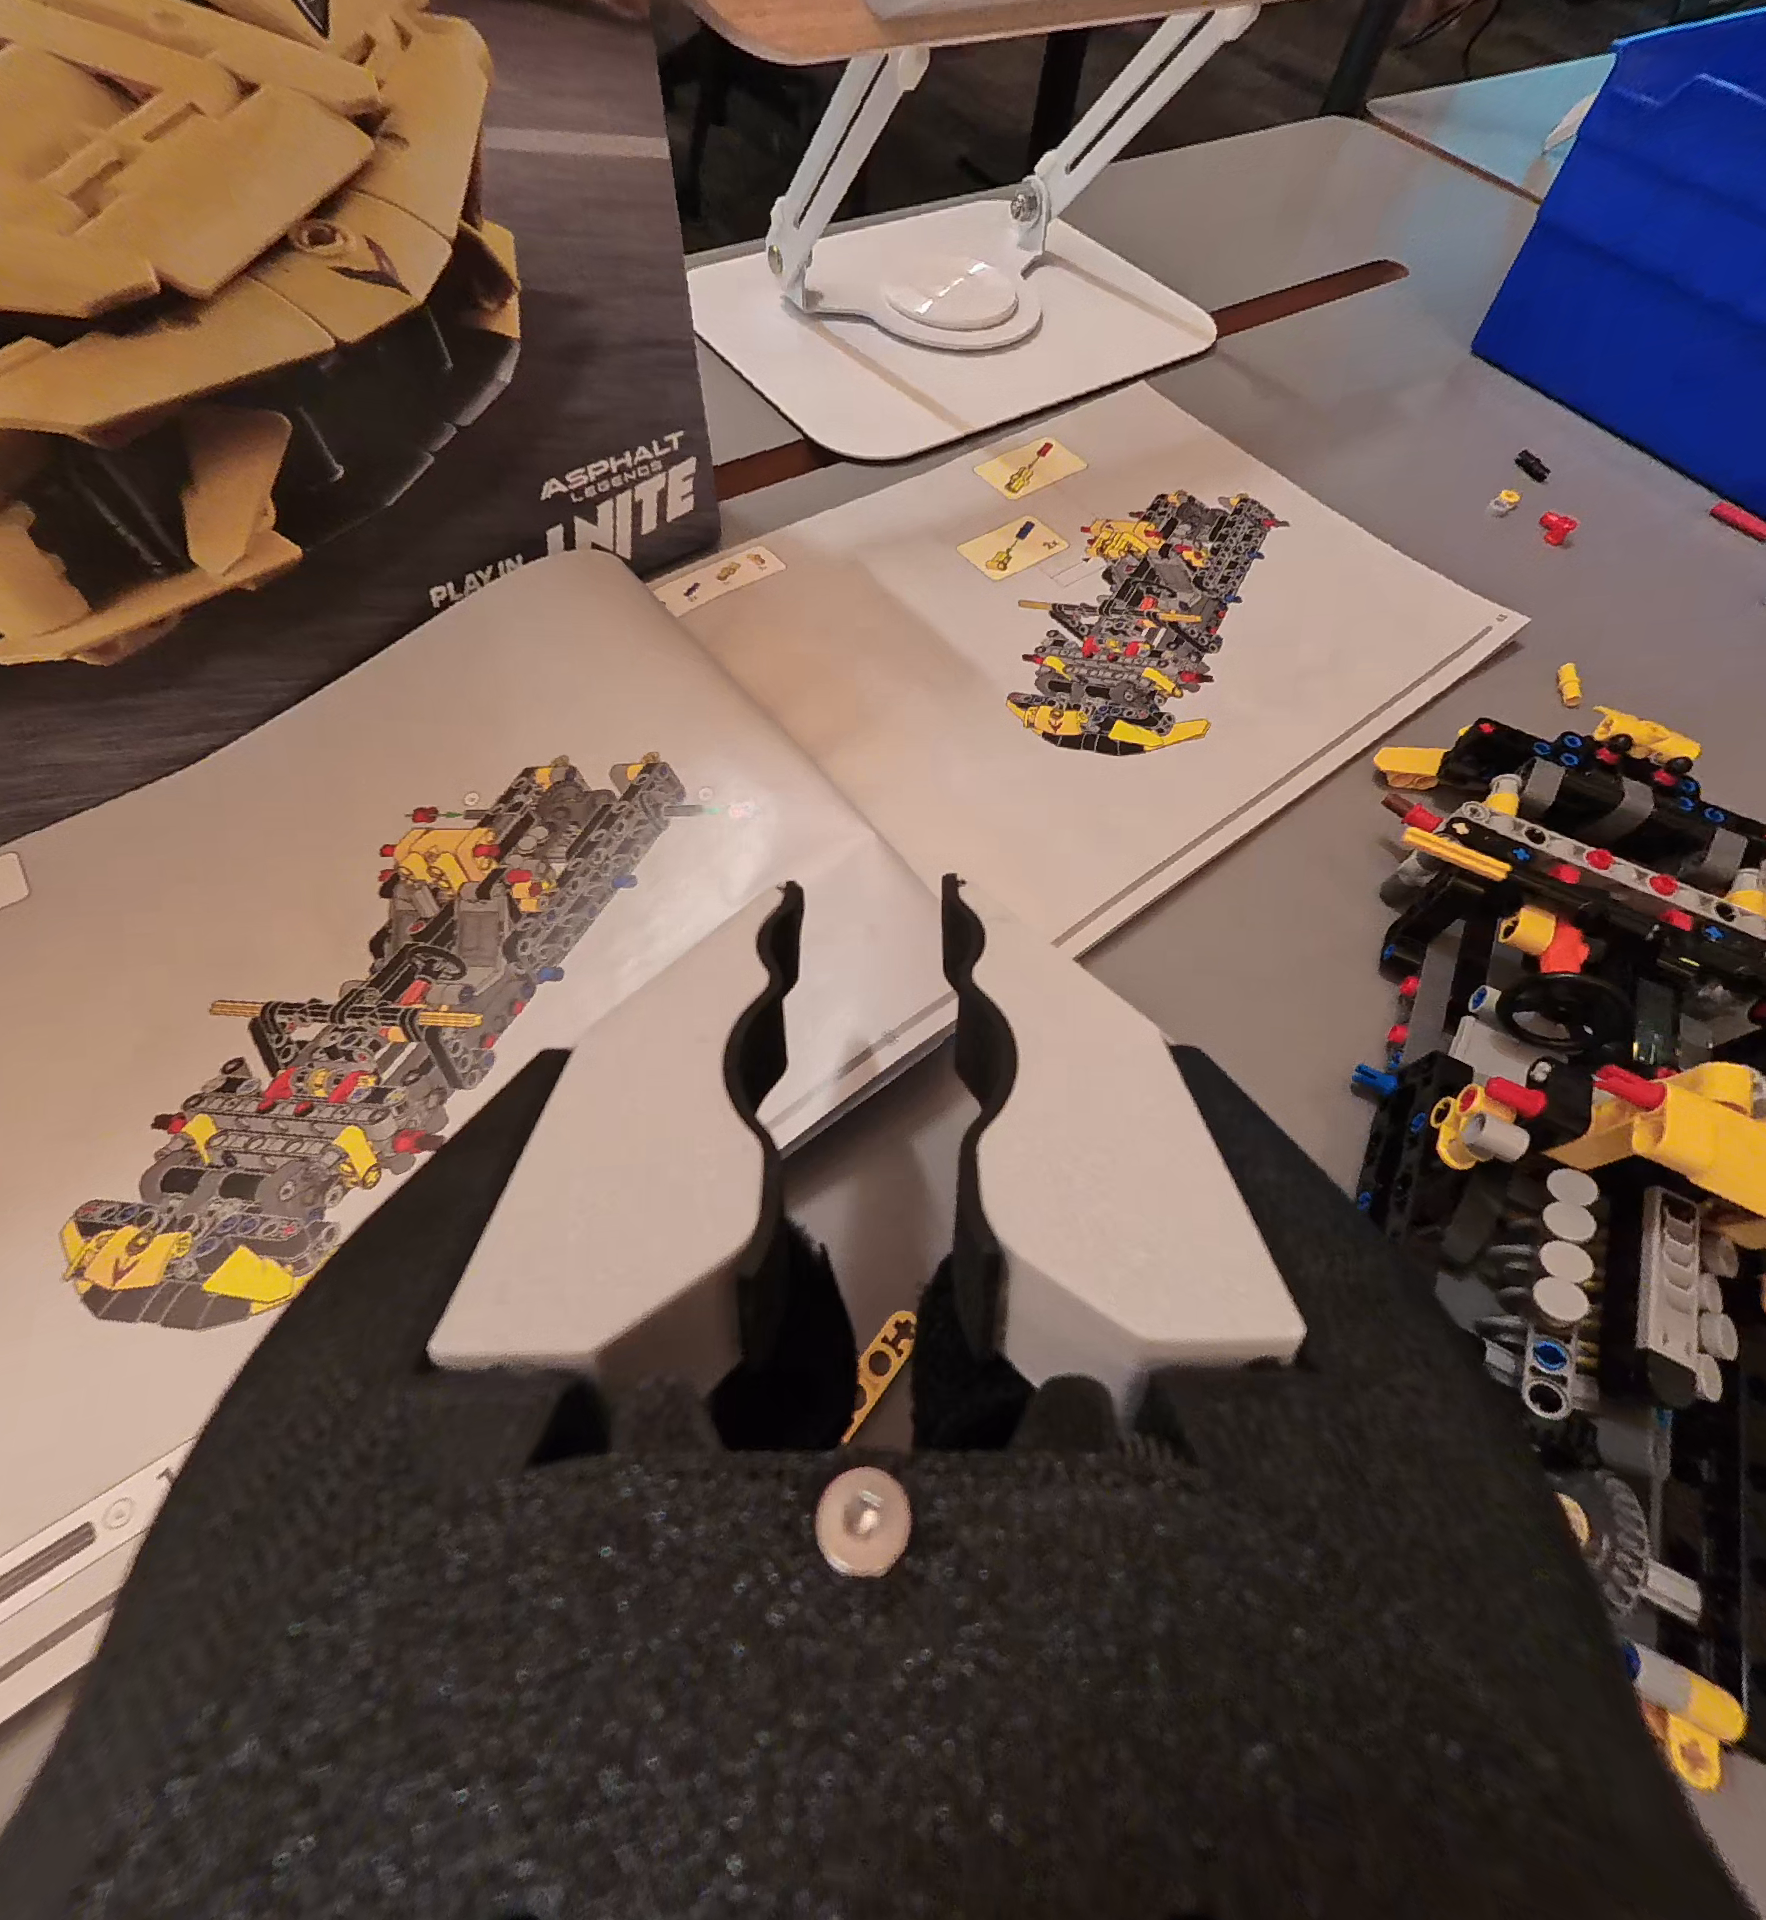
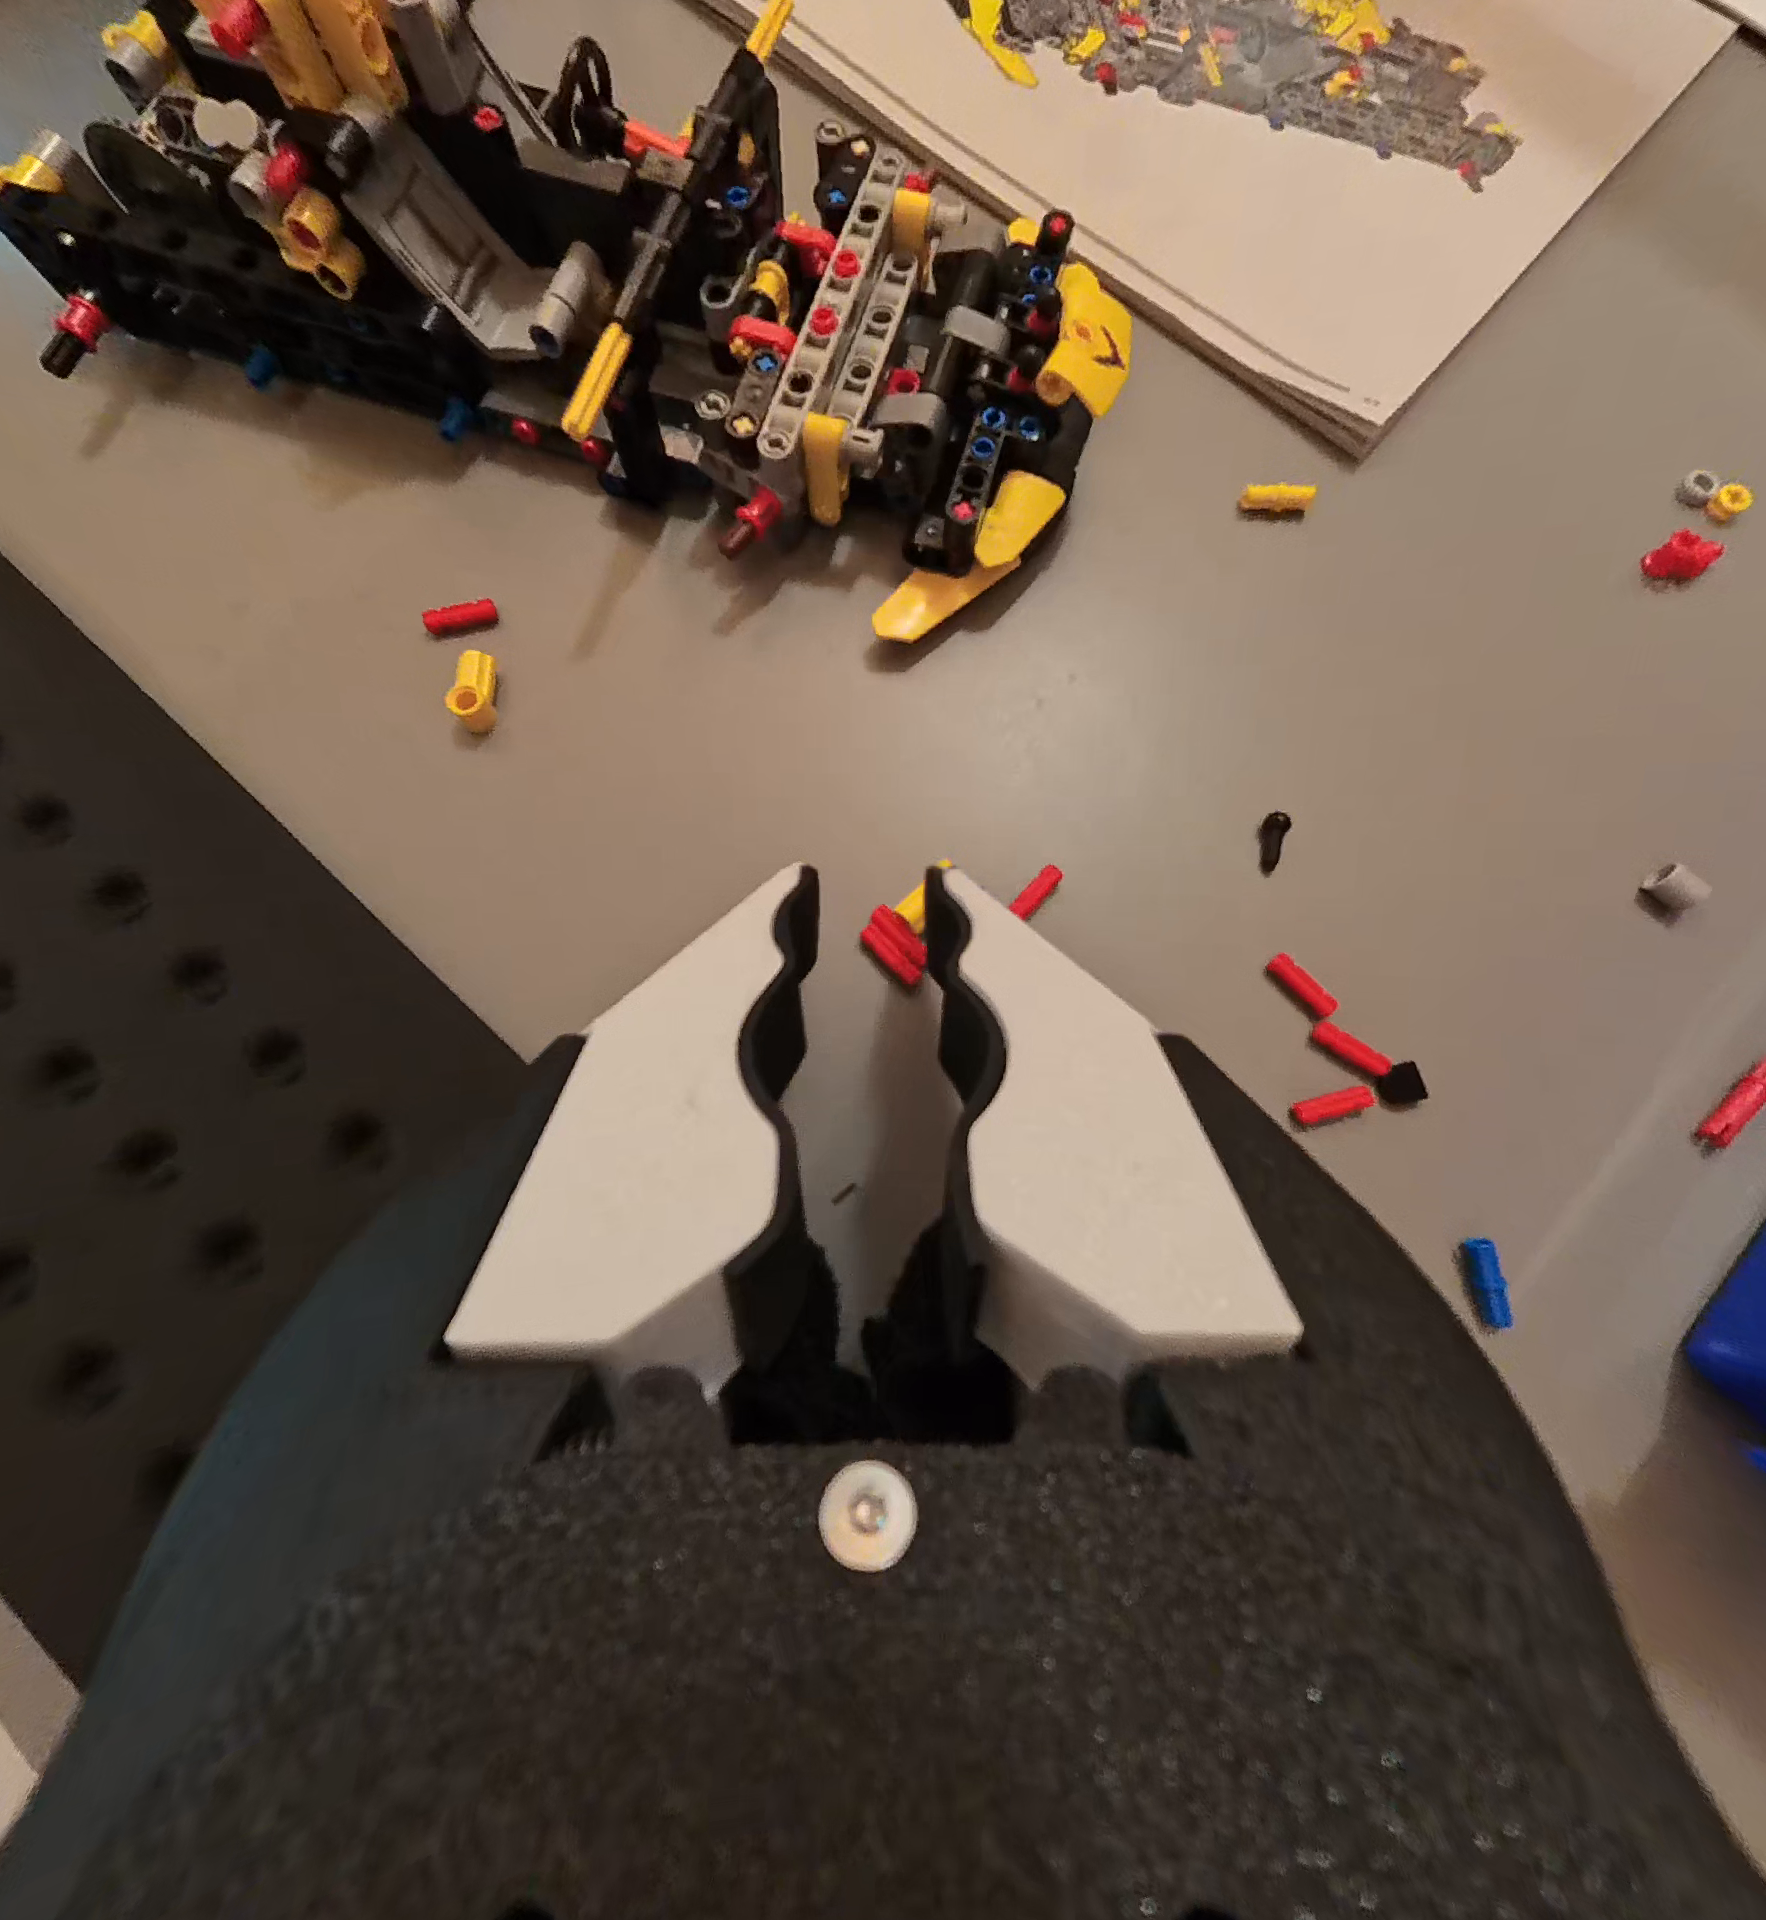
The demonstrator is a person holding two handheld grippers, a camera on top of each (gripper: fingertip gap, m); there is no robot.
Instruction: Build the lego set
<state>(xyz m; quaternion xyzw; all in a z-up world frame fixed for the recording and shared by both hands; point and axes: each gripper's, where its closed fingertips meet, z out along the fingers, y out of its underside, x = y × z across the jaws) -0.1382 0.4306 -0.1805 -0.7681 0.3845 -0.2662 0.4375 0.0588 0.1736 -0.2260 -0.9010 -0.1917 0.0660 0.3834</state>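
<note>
The half-built black, grey and yellow lego car chassis lies on the grey table to the right of my left gripper. It also shows at the top left of the right wrist view. My left gripper is open and empty, hovering over the open instruction booklet. A yellow beam lies on the table under it. My right gripper is open and empty, just above a cluster of red pins with a yellow piece beside them.
The set's box stands at the back left, a white stand behind the booklet, a blue bin at the right. Loose red, yellow, blue, black and grey pins are scattered on the table. A dark perforated board lies left. My hands' fingertips stand some 35 cm from each other.
</note>
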